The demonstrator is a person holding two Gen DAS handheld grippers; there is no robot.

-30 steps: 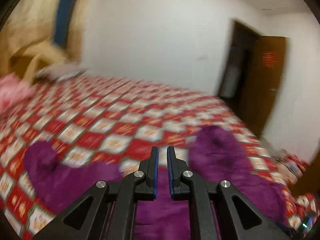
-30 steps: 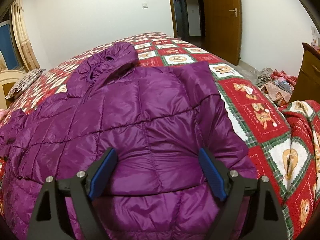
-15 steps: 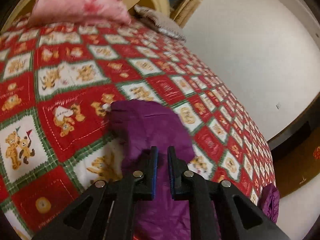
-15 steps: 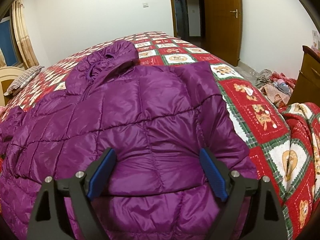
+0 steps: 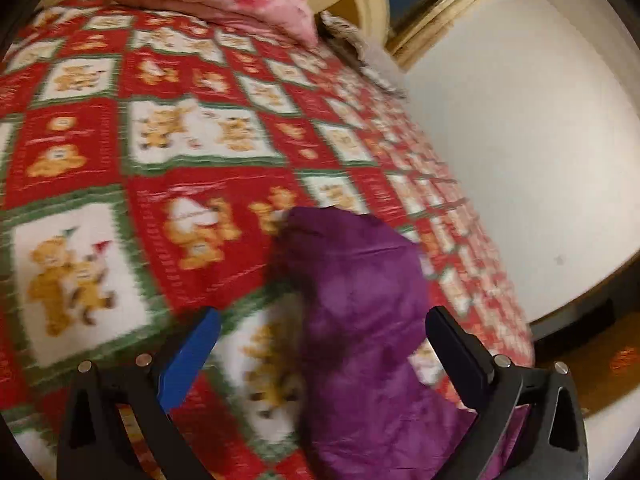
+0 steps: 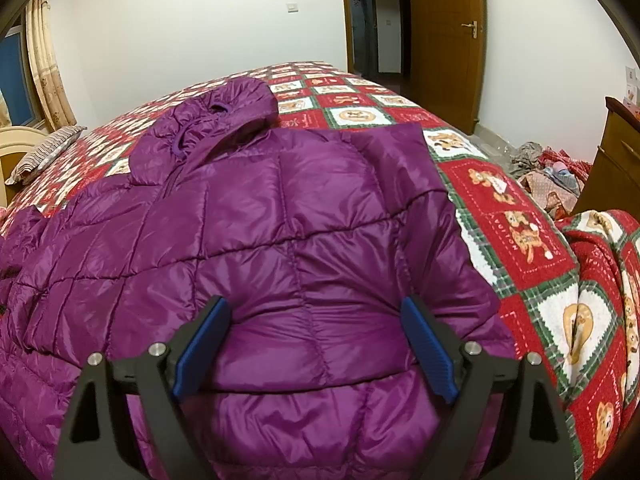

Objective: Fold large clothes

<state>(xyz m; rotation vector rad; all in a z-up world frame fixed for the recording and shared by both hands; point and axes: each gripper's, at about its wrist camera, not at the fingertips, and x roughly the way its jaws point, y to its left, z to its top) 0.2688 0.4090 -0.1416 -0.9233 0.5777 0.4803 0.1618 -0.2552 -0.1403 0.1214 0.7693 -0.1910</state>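
Purple puffy jacket (image 6: 280,240) lies spread on the bed quilt (image 6: 520,240) under and ahead of the right gripper (image 6: 316,344), whose jaws stand wide apart and hold nothing, while its sleeve (image 5: 360,300) lies between the left gripper's (image 5: 320,344) jaws, which are opening wide with nothing pinched. I think the slippery sleeve could slide or puff back up, because nothing pins it down. Writing on the quilt squares is too blurry to read, and no brand shows.

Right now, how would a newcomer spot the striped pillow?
Find the bed with its red teddy-bear quilt. At its far left corner, past the purple jacket, lies the striped pillow. Grey-and-white stripes set it apart from the pink bedding nearby.
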